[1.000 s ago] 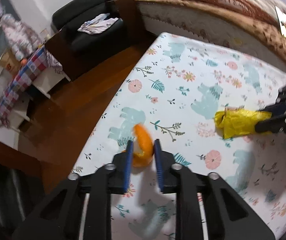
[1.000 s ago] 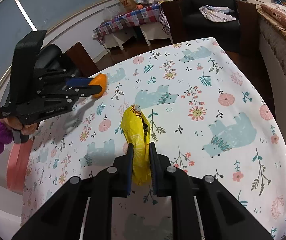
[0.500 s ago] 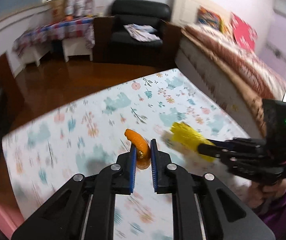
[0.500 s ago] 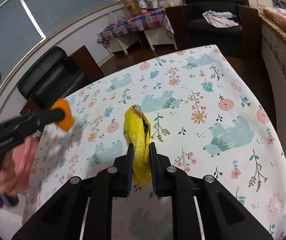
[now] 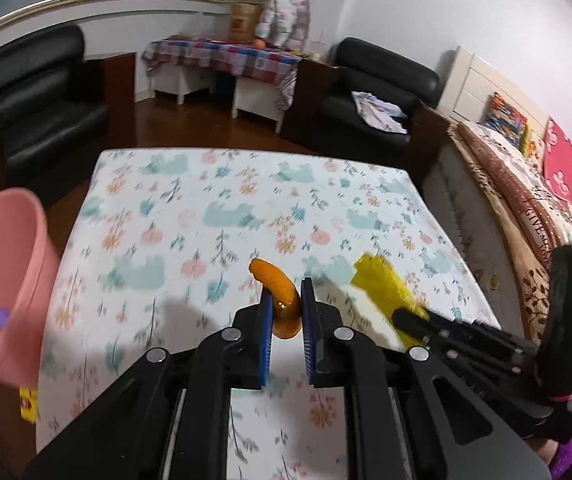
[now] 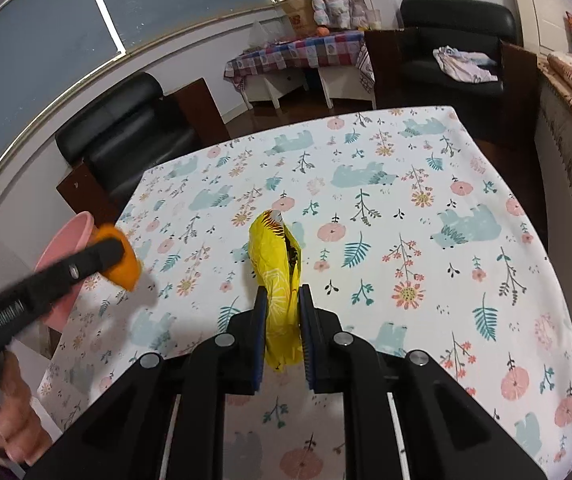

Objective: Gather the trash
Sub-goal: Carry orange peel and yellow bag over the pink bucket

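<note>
Broad surface (image 5: pixel 222 200) under a white cloth printed with teal bears and pink flowers, set in a room with a dark wood floor. Black armchairs (image 5: pixel 374 92) along the far side, a low table under a checked cloth (image 5: pixel 222 56) between them, a curved window band above. Bed (image 5: pixel 526 200) with a brown patterned cover to the right.

Seen from the left wrist only: pink bucket (image 5: pixel 2 292) large at the left edge, just off the surface's side, with bright cushions at the bed's head. Seen from the right wrist only: a bare hand (image 6: pixel 10 420) at lower left gripping the left tool's handle, and the bucket small beyond the surface's left edge.

Left gripper (image 5: pixel 286 312): jaws narrow, clenched on a curved piece of orange peel (image 5: pixel 280 296), held up above the cloth, close to the bucket in the right wrist view. Right gripper (image 6: pixel 282 312): jaws nearly together, pinching a crumpled yellow wrapper (image 6: pixel 276 264), its upper end standing free over the middle of the surface.
</note>
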